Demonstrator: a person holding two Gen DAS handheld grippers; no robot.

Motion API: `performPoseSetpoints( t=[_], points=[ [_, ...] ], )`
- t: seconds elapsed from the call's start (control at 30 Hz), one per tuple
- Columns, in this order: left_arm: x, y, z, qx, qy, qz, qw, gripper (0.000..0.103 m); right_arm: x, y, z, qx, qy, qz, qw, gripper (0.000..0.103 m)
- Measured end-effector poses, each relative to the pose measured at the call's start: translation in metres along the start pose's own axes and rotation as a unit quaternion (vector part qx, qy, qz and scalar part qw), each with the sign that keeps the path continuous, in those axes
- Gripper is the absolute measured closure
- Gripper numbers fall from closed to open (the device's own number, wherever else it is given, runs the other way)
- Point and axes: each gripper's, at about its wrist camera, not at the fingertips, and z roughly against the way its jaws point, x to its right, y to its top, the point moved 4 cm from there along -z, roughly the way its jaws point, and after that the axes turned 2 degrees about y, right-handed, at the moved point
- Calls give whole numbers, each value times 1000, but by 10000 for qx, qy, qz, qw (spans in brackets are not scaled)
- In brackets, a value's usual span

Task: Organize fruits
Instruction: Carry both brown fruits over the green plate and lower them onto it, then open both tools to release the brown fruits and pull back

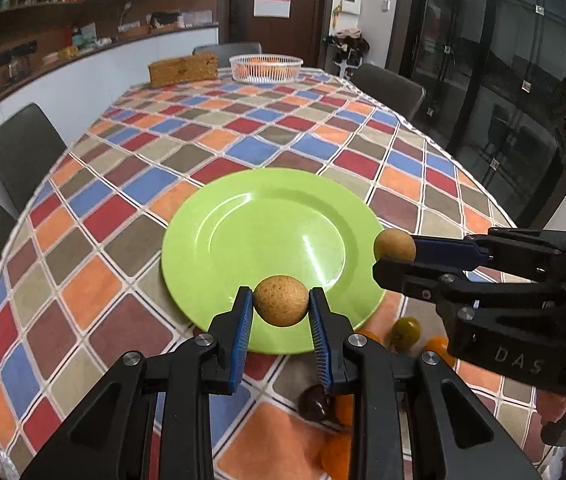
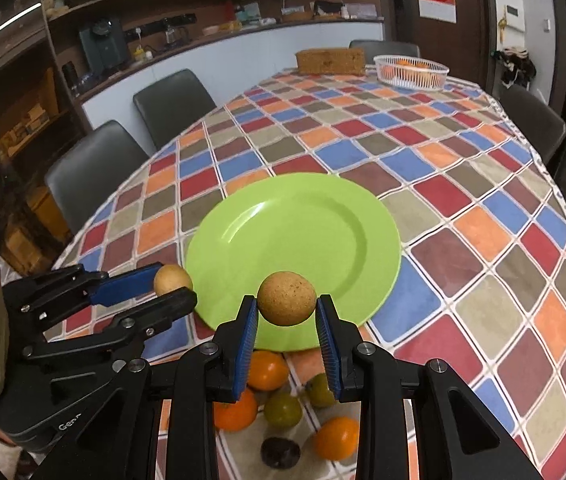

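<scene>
The left gripper [image 1: 281,306] is clenching a round, tan, speckled fruit [image 1: 281,300] over the near rim of the green plate [image 1: 243,240], and the right gripper [image 2: 287,310] is gripping a matching brown fruit [image 2: 287,298] over the same rim. Oranges [image 2: 269,370], a greenish fruit [image 2: 283,410] and a dark plum [image 2: 279,453] are lying on the checkered tablecloth [image 2: 483,240] just beside the plate, while a white basket [image 2: 411,67] is sitting at the far end among dark chairs [image 2: 171,104].

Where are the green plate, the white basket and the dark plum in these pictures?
green plate [image 2: 323,216]: right wrist view, on its bare centre.
white basket [image 1: 265,69]: left wrist view, on its front wall.
dark plum [image 2: 279,453]: right wrist view, on its top surface.
</scene>
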Motion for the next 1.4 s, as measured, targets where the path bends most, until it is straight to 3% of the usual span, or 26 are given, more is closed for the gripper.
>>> performPoseSetpoints(
  t=[0.47,0.57,0.83,1.23,1.4],
  points=[
    [-15,4,-50,-565,-100,41,9983,75,16,4,-48,-536,-77,-125,9985,72],
    [-14,4,-49,-518,-50,-21,9986,68,19,2,-50,-519,-34,-212,9984,72],
    [-15,3,-22,-233,142,-78,9996,60,16,0,-36,-357,-73,-215,9991,71],
    [-2,-11,51,434,386,84,9983,42,-5,-10,34,438,-206,-2,9988,70],
    [8,-28,77,633,504,78,9967,41,-13,-25,56,617,-155,29,9980,70]
  ],
)
